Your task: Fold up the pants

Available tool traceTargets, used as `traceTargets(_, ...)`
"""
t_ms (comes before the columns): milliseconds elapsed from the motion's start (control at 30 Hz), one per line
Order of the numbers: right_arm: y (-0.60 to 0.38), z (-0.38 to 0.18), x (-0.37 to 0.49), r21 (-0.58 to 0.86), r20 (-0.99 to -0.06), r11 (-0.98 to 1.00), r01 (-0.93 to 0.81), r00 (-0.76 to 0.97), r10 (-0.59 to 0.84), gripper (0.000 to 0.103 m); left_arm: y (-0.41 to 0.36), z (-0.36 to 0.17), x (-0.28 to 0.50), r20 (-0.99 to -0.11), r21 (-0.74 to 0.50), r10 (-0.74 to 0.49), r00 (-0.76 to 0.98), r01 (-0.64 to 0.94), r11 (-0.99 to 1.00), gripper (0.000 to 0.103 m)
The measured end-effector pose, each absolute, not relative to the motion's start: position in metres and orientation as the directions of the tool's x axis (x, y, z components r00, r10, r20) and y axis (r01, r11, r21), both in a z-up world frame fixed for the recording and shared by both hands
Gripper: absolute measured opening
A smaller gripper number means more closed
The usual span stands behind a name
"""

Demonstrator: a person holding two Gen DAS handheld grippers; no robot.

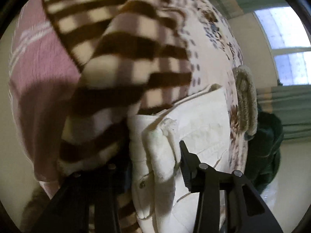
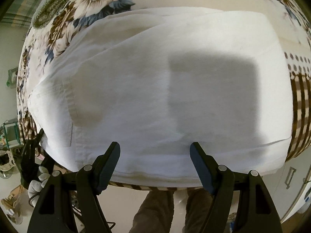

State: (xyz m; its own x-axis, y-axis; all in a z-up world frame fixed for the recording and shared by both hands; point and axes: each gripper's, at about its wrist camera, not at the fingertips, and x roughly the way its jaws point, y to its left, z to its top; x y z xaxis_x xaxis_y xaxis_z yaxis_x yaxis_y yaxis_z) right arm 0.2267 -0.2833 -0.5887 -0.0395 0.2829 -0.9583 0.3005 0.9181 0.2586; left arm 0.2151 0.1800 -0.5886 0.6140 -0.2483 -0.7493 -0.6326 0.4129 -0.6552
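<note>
Daylight from a pale window [image 1: 287,46] at 2 o'clock falls across the left wrist view, where a cream bedspread printed with brown and blue flowers [image 1: 210,44] covers the bed. A brown-and-cream checked blanket [image 1: 120,58] fills the area from 10 to 12 o'clock, blurred, with a pink striped cloth [image 1: 38,73] beyond it at 9 o'clock. The white cotton pants [image 1: 204,120] lie on the bedspread from the centre down to 6 o'clock, one thick folded edge with a fleecy lining rising toward the camera; a small button shows near 6 o'clock. The left claw [image 1: 155,167] stands around that folded edge: its right finger [image 1: 187,167] is clear at 5 o'clock beside the cloth, while the left finger is in shadow, so whether it grips cannot be told. A beige woolly item [image 1: 245,101] rests at 3 o'clock on the bed's edge, with a dark green garment [image 1: 266,151] below it.

In the right wrist view the bedspread [image 2: 101,5] runs from 10 to 12 o'clock and the checked blanket [image 2: 301,106] shows at 3 o'clock. The pants [image 2: 136,77] spread flat over most of the frame, folded into a broad rounded rectangle, smooth, with a stitched pocket at 9 o'clock and a square shadow right of centre. The right claw [image 2: 154,155] at 6 o'clock is spread wide, holding nothing, its tips over the near hem. The other claw, held in a gloved hand [image 2: 37,186], reaches the pants' corner at 8 o'clock. Brown trouser legs [image 2: 155,209] stand below the bed.
</note>
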Motion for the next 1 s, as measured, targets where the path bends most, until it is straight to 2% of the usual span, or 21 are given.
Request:
traceTargets(33, -0.284, -0.588, 0.226, 0.26, -0.958, 0.918, 0.301, -0.037, 0.283, 0.076, 0.177, -0.579, 0.216, -0.753, -0.645, -0.228, 0.618, -0.623, 0.441, 0.024)
traceTargets(100, -0.288, -0.587, 0.225, 0.266, -0.958, 0.914, 0.307, -0.025, 0.287, 0.076, 0.171, -0.559, 0.217, -0.746, -0.633, -0.196, 0.637, -0.586, 0.506, 0.018)
traceTargets(200, -0.294, -0.583, 0.222, 0.28, -0.956, 0.908, 0.313, -0.001, 0.295, 0.076, 0.151, -0.513, 0.221, -0.702, -0.63, -0.175, 0.69, -0.487, 0.605, 0.017)
traceTargets(367, -0.315, -0.578, 0.207, 0.329, -0.941, 0.877, 0.349, 0.046, 0.335, 0.076, 0.097, -0.43, 0.233, -0.595, -0.681, -0.292, 0.749, -0.276, 0.679, 0.016)
traceTargets(567, -0.36, -0.551, 0.174, 0.379, -0.925, 0.84, 0.39, 0.131, 0.356, 0.076, -0.017, -0.364, 0.228, -0.54, -0.649, -0.444, 0.715, -0.018, 0.76, 0.016)
traceTargets(700, -0.407, -0.536, 0.144, 0.36, -0.933, 0.833, 0.42, 0.18, 0.312, 0.076, -0.103, -0.365, 0.218, -0.548, -0.662, -0.555, 0.626, 0.081, 0.745, 0.016)
traceTargets(833, -0.459, -0.536, 0.115, 0.332, -0.943, 0.806, 0.49, 0.199, 0.267, 0.076, -0.199, -0.393, 0.21, -0.595, -0.637, -0.63, 0.5, 0.185, 0.748, 0.016)
traceTargets(1000, -0.528, -0.547, 0.089, 0.29, -0.956, 0.773, 0.565, 0.199, 0.214, 0.076, -0.291, -0.446, 0.195, -0.7, -0.547, -0.623, 0.348, 0.3, 0.782, 0.016)
